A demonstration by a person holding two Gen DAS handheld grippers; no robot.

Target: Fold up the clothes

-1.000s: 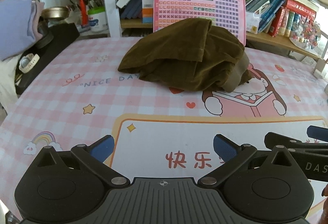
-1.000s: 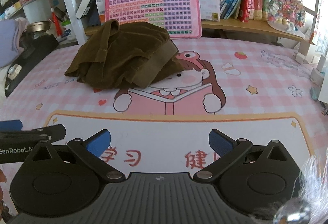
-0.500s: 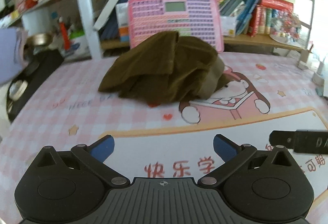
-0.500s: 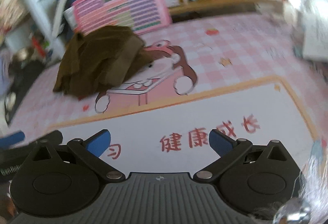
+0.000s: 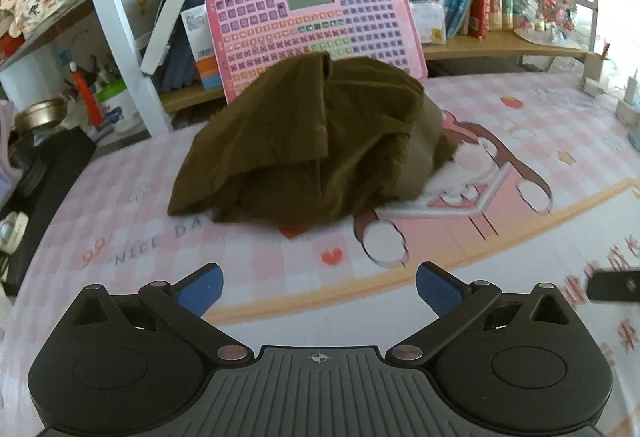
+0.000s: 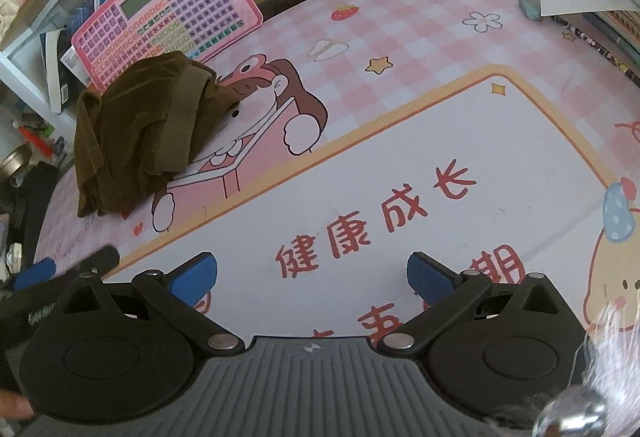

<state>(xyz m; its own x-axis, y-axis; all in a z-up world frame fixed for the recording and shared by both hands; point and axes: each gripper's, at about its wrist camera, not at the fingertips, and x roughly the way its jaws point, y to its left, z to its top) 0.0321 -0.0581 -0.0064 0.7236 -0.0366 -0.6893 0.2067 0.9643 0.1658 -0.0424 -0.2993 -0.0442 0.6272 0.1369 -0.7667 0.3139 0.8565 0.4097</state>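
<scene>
Surface [image 5: 248, 249]: covered by a pink checked cartoon mat with red Chinese characters.
Bookshelf [image 5: 500, 45]: runs along the far edge, packed with books.
Brown garment [image 5: 316, 145]: crumpled in a heap on the mat's far left part, partly covering the cartoon figure, just in front of the pink keyboard toy.
Pink keyboard toy [image 5: 320, 25]: leans upright against the shelf.
Left tool [image 5: 319, 287]: fingers spread wide, empty, facing the garment, apart from it.
Right tool [image 6: 312, 275]: fingers spread wide, empty, over the white panel, well apart from the garment.
</scene>
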